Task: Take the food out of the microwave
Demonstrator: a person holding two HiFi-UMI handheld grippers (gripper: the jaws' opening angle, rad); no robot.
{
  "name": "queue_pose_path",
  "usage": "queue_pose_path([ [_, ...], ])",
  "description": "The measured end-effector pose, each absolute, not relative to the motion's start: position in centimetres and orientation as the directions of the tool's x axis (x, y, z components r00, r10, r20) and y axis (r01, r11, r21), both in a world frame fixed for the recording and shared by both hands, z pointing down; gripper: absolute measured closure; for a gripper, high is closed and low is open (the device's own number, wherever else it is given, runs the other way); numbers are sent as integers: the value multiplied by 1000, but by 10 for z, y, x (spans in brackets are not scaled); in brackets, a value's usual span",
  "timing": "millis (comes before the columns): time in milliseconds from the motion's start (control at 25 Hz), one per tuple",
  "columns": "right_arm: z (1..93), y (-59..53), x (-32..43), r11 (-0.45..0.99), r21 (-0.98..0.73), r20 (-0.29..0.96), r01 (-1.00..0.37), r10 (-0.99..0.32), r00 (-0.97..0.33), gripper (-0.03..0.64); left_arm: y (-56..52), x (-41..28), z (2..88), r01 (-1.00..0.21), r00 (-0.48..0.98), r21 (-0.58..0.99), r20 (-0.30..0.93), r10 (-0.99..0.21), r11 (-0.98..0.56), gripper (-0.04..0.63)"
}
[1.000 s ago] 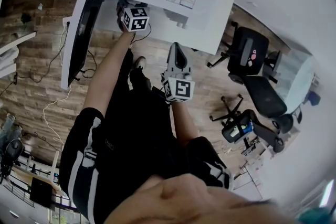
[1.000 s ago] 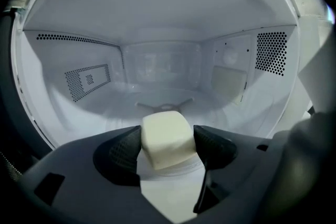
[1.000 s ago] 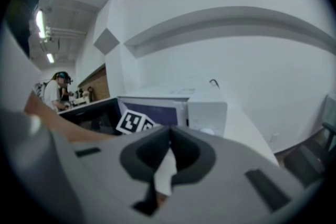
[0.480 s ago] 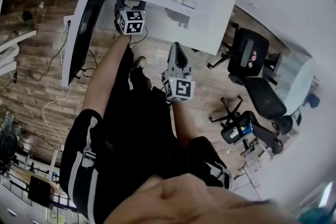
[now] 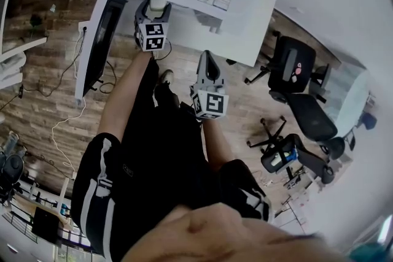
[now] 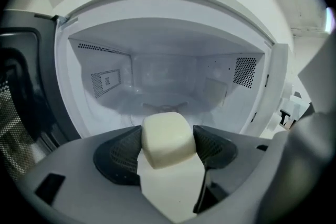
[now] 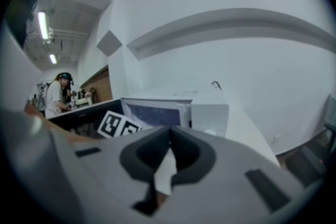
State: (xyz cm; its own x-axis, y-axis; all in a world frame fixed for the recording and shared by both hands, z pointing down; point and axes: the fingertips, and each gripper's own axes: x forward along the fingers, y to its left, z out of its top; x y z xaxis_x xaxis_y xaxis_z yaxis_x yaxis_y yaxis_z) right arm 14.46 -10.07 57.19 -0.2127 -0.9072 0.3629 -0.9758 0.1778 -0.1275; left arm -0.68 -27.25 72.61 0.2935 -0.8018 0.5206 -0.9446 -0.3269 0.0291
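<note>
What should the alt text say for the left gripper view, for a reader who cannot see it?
The left gripper has its two dark jaws shut on a pale cream block of food, held at the mouth of an open white microwave. The microwave's lit cavity fills the view behind it, and its dark door stands open at the left.

Food [image 6: 167, 139] just before microwave [image 6: 173, 5], door [image 6: 18, 92] at left

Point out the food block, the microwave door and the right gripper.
food block [image 6: 167, 139]: left gripper view, front face.
microwave door [image 5: 101, 34]: head view, dark inner side.
right gripper [image 7: 169, 136]: right gripper view, between its shut jaws.
</note>
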Motion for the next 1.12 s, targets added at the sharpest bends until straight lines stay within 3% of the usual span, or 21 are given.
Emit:
queue_pose_path([
  [1120, 523, -37, 159, 257, -124, 227, -958, -933, -279, 586, -115, -15, 604, -933, 342, 53, 435, -833, -356, 258],
])
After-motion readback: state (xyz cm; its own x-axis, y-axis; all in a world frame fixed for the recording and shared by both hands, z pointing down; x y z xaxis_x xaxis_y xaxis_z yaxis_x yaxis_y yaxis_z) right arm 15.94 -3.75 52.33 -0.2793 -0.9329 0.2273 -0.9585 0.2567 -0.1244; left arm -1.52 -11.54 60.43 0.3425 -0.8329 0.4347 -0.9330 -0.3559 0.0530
